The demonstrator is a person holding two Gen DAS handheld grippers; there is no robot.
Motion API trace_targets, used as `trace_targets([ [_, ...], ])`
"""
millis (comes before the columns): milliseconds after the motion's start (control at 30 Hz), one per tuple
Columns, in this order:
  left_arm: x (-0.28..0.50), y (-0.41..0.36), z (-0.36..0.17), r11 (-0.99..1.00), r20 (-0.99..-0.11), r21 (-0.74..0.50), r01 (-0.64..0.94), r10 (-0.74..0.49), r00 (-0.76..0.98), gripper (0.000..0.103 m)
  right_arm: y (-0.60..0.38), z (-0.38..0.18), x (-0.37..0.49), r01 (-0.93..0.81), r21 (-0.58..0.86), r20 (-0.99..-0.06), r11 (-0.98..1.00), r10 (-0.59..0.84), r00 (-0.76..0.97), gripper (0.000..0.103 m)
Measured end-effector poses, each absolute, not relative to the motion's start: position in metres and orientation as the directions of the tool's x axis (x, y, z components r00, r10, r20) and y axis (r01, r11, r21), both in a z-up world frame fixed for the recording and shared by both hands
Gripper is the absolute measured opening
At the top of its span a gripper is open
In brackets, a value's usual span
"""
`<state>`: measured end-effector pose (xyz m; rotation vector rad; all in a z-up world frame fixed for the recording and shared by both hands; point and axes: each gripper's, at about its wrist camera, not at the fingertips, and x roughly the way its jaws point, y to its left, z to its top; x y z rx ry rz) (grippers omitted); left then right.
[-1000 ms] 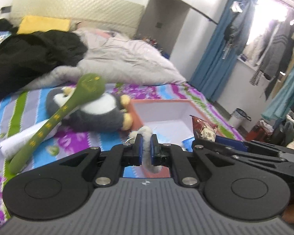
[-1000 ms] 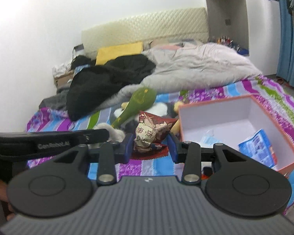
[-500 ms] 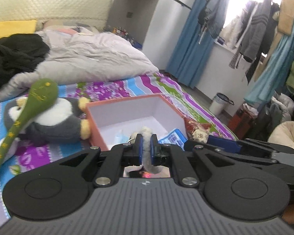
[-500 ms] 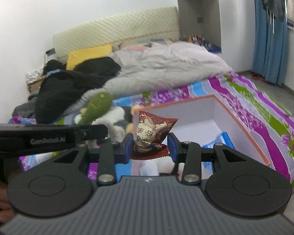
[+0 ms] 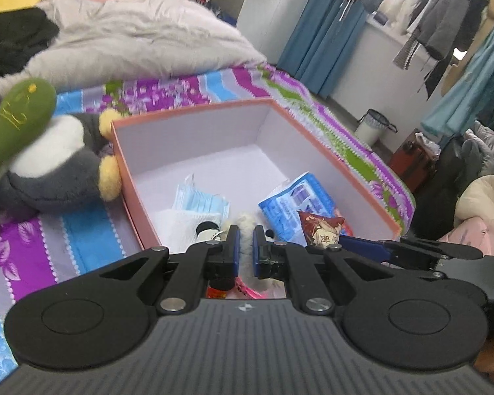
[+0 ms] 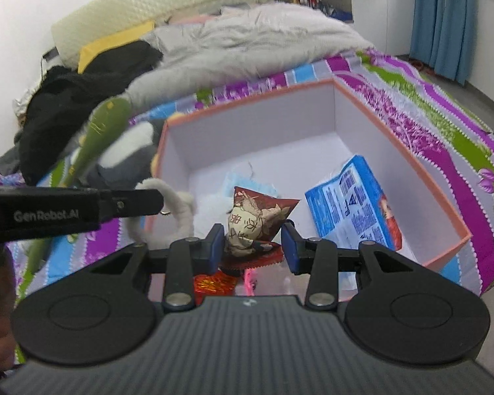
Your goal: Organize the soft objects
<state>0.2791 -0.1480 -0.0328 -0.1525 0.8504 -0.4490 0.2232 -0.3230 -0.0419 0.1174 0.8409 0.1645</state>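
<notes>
My left gripper (image 5: 243,247) is shut on a small white fluffy toy (image 5: 245,227), held over the near part of an open orange box (image 5: 194,112). The toy also shows in the right wrist view (image 6: 178,210), hanging from the left gripper's tip. My right gripper (image 6: 252,243) is shut on a red snack packet (image 6: 253,220), held over the box's (image 6: 411,164) near edge. The packet shows in the left wrist view (image 5: 319,230) too. Inside the box lie a blue packet (image 5: 296,200), a blue face mask (image 5: 201,199) and a white cloth (image 5: 187,227).
A grey and white plush penguin (image 5: 49,168) and a green plush club (image 5: 13,121) lie left of the box on the striped bedsheet. A grey duvet (image 5: 141,42) and black clothing (image 6: 82,82) lie behind. The bed's right edge drops to the floor, with a bin (image 5: 372,128) there.
Both grippers have moved right and forward with their loads, from above the plush toys to over the open box. The box now fills the middle of both views.
</notes>
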Motion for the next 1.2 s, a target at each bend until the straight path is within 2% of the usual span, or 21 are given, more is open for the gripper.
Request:
trace_targets([
  [333, 0.323, -0.152, -0.079, 0.904, -0.752, -0.306, 0.298, -0.421, 0.507, 0.011, -0.326, -0.074, 0.251, -0.076, 0.163, -0.781, 0.984, 0.176, 0.599, 0.043],
  [367, 0.326, -0.151, -0.083, 0.905, -0.755, -0.308, 0.292, -0.42, 0.503, 0.019, -0.327, -0.076, 0.252, -0.075, 0.167, -0.783, 0.983, 0.178, 0.596, 0.044],
  [400, 0.327, -0.151, -0.084, 0.908, -0.757, -0.306, 0.286, -0.414, 0.505, 0.035, -0.328, -0.076, 0.253, -0.07, 0.174, -0.786, 0.982, 0.181, 0.591, 0.049],
  [433, 0.327, -0.15, -0.086, 0.913, -0.761, -0.302, 0.274, -0.404, 0.508, 0.04, -0.329, -0.076, 0.253, -0.063, 0.186, -0.786, 0.98, 0.187, 0.589, 0.057],
  [467, 0.329, -0.148, -0.087, 0.917, -0.768, -0.303, 0.26, -0.396, 0.503, 0.042, -0.329, -0.074, 0.252, -0.064, 0.196, -0.783, 0.978, 0.195, 0.59, 0.062],
  [500, 0.331, -0.145, -0.089, 0.918, -0.774, -0.312, 0.244, -0.394, 0.495, 0.042, -0.328, -0.073, 0.25, -0.07, 0.196, -0.78, 0.978, 0.199, 0.594, 0.066],
  [767, 0.314, -0.139, -0.065, 0.915, -0.744, -0.297, 0.273, -0.4, 0.535, 0.042, -0.323, -0.047, 0.231, -0.07, 0.189, -0.745, 0.979, 0.19, 0.64, 0.066],
  [1200, 0.24, -0.12, 0.027, 0.922, -0.676, -0.263, 0.284, -0.386, 0.628, 0.042, -0.317, 0.044, 0.16, -0.089, 0.184, -0.6, 0.979, 0.183, 0.779, 0.066],
])
